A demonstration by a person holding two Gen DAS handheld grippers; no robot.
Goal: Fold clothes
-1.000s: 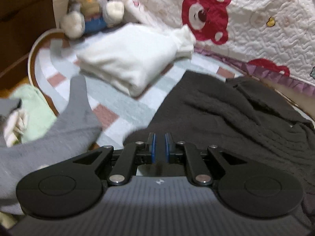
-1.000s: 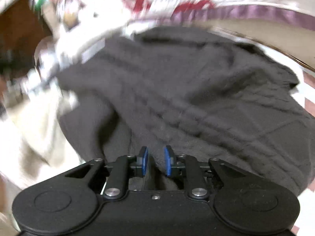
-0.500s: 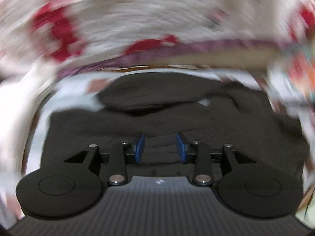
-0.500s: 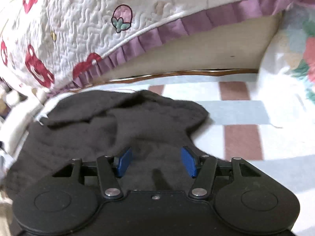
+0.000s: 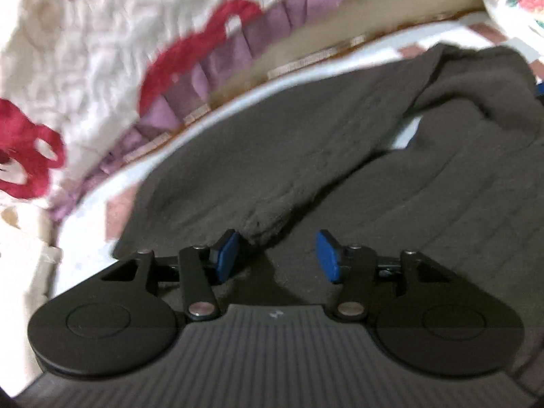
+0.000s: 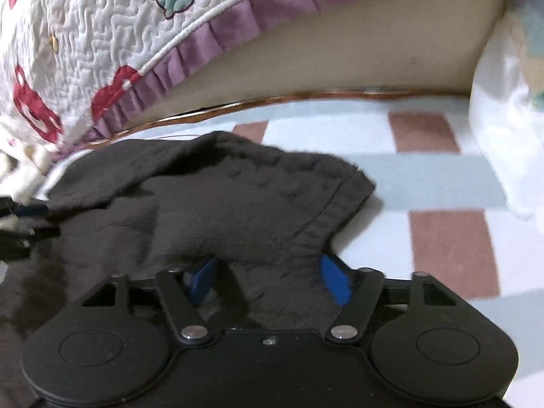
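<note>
The left gripper (image 5: 277, 255) is seen with its blue pads spread wide, and nothing is held between them. Just ahead of its left pad (image 5: 227, 255) the ribbed cuff of a sleeve (image 5: 265, 229) of the dark grey sweater (image 5: 442, 204) is found, touching or nearly touching the pad; which of the two cannot be told. The sleeve is laid diagonally away to the right over the sweater's body, which is spread beneath and beyond the pads. The right gripper (image 6: 270, 278) is likewise seen wide open, nothing being clamped; a fold of the sweater (image 6: 238, 210) is draped between its pads (image 6: 335, 282) and stretches ahead and to the left. To the right of that gripper the checked bedsheet (image 6: 448, 251) in pale blue, white and brown is shown bare. Farther off, a white quilt (image 6: 85, 51) with red bears and a purple frill is hung along the far edge, and a white floral pillow (image 6: 506, 129) is seen at far right.
</note>
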